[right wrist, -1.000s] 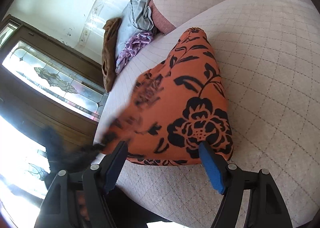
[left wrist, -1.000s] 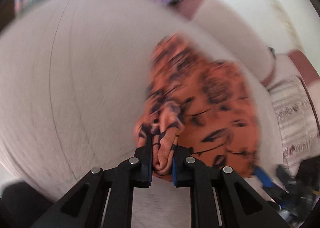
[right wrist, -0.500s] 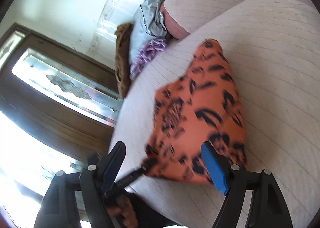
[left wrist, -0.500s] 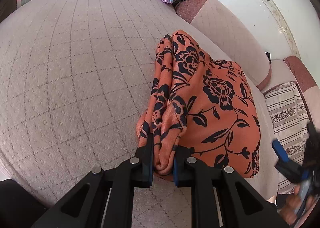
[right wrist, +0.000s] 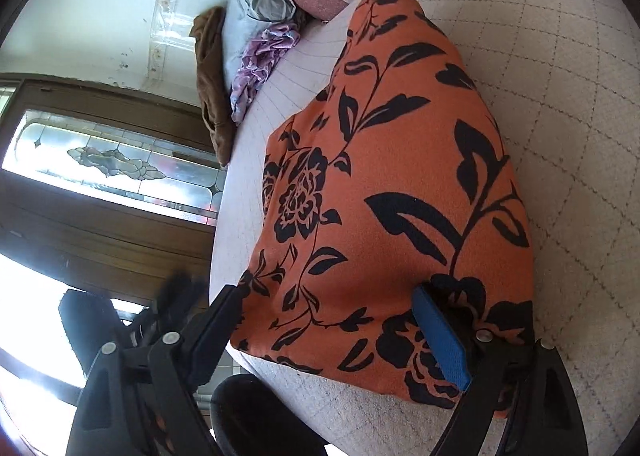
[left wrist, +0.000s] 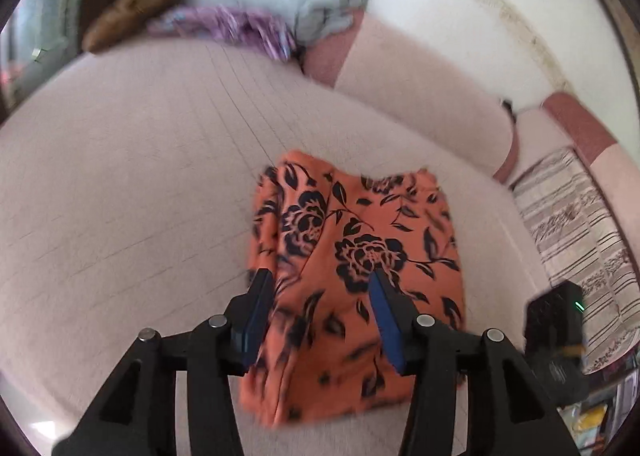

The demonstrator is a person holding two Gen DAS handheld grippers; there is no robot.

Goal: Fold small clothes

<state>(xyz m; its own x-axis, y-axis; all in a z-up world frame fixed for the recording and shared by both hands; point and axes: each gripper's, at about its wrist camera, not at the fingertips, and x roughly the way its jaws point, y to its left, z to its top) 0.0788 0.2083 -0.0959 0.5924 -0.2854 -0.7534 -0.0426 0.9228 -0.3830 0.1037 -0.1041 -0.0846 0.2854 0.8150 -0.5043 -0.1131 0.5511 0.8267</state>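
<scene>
An orange garment with black flowers (left wrist: 352, 256) lies folded flat on the quilted pale sofa seat (left wrist: 120, 196). My left gripper (left wrist: 320, 292) is open above its near edge, jaws wide apart, holding nothing. In the right wrist view the same garment (right wrist: 400, 184) fills the middle. My right gripper (right wrist: 332, 320) is open just over the garment's near edge, its blue-padded finger (right wrist: 440, 340) over the cloth.
A heap of grey, purple and brown clothes (left wrist: 248, 12) lies at the sofa's far end, also in the right wrist view (right wrist: 256, 36). A striped cushion (left wrist: 572, 240) is on the right. A stained-glass door (right wrist: 104, 168) stands beyond the seat edge.
My left gripper let go of the bunched garment edge and opened wide. The garment now lies flat. My right gripper moved closer over its near edge.
</scene>
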